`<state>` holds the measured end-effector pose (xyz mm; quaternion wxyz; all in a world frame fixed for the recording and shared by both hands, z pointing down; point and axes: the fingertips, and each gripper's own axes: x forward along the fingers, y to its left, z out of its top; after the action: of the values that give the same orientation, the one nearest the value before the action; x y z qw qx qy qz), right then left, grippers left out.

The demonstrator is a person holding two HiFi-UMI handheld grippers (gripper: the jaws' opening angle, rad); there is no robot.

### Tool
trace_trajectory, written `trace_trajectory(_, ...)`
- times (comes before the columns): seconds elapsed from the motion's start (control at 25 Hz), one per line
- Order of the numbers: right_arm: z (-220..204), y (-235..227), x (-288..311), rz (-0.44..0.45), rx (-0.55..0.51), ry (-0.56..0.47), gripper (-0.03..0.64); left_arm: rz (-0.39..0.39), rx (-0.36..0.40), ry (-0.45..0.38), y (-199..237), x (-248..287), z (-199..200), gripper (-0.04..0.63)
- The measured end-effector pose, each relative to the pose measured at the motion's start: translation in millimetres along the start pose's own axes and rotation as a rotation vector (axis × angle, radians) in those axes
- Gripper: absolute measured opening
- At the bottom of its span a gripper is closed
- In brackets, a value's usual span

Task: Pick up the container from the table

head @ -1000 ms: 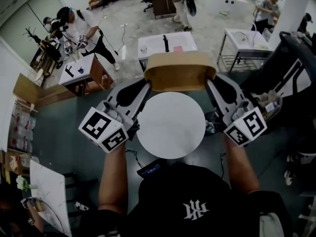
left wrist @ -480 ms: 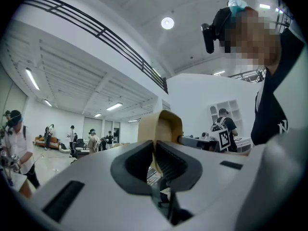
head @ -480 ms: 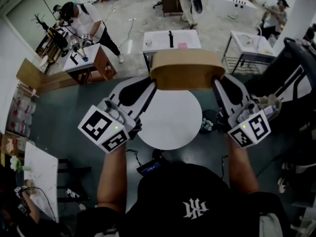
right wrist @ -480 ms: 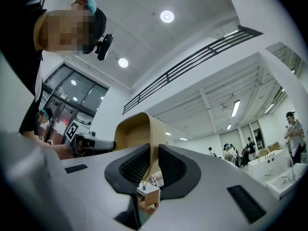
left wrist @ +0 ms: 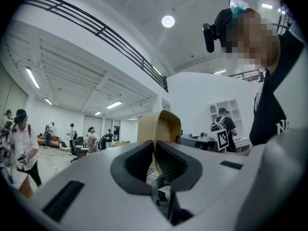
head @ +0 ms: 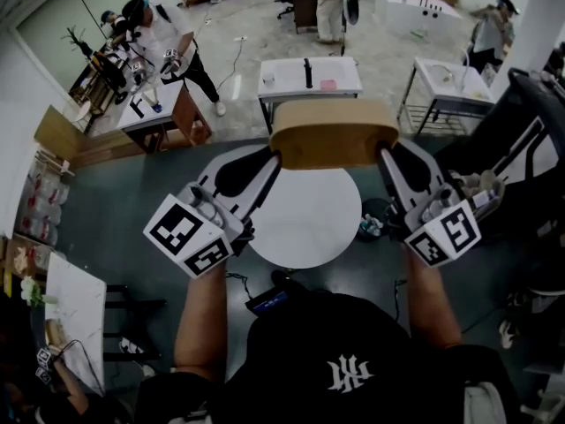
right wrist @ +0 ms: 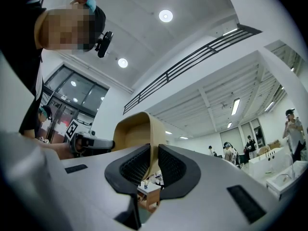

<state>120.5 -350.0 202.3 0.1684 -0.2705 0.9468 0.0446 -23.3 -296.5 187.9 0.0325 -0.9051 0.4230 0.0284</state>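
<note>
Holding the tan container (head: 334,132) clear above the round white table (head: 305,228), end walls pinched in left gripper (head: 272,160) and right gripper (head: 385,155); pick-up judged essentially done.

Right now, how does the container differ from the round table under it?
The container is tan and oblong with rounded corners; the table is white and round. The container hangs in the air, its end walls pinched by the left tool and the right tool; the table sits below it, untouched. Both are plain and single-coloured.
</note>
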Motion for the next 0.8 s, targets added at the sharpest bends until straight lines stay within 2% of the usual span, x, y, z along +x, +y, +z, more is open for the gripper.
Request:
trace_trajectory(0.48, -13.3, -2.5, 1.7, -0.010, 0.030, 0.020, 0.072, 0.001, -0.031, 0.029, 5.5, 0.3, -12.7, 0.028)
trace_trajectory(0.8, -16.3, 1.6, -5.1, -0.027, 0.036, 0.026, 0.072, -0.025, -0.032, 0.039, -0.3, -3.3, -18.0, 0.030)
